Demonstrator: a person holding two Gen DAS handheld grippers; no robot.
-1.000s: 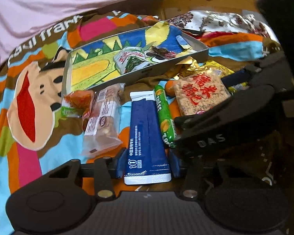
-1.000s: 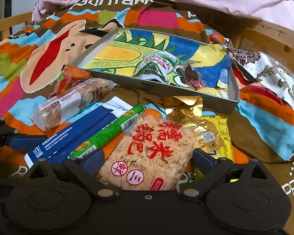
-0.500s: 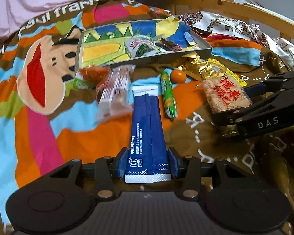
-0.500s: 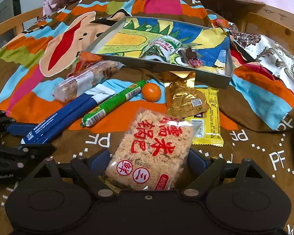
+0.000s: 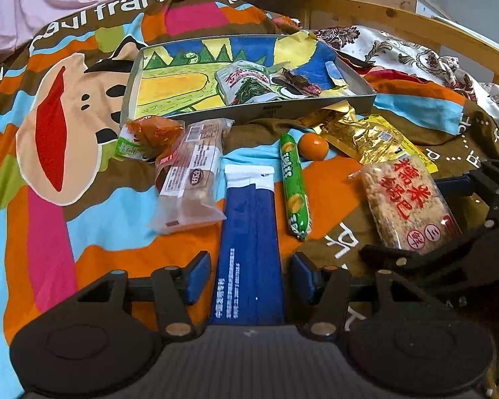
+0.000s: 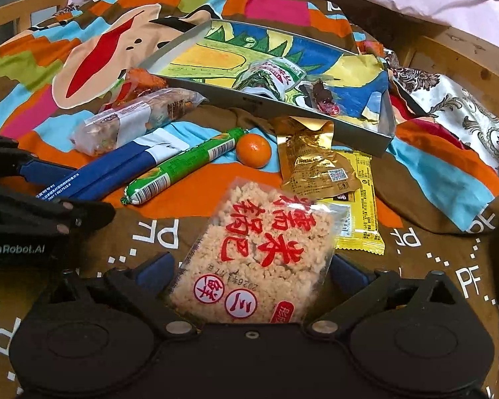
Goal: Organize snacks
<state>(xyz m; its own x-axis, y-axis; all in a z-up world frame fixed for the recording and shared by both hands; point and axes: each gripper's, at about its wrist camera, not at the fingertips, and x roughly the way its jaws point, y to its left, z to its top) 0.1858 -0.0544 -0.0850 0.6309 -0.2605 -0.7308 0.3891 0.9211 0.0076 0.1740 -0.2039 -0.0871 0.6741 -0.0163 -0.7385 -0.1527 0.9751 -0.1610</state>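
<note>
Left wrist view: the metal tray point(image 5: 316, 108), upper centre, holds a green-white packet point(image 5: 246, 84) and a dark wrapper. The left gripper point(image 5: 249, 274) has just opened; its pads flank the blue packet point(image 5: 248, 232) (a gap each side).

Right wrist view: the tray point(image 6: 359, 134) holds both. The right gripper point(image 6: 251, 271), just opening, straddles the rice cracker pack point(image 6: 259, 252), bottom centre.

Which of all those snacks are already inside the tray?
Two only: the green-and-white packet and the small dark red one beside it lie in the tray. Every other snack is on the blanket in front of it.
</note>
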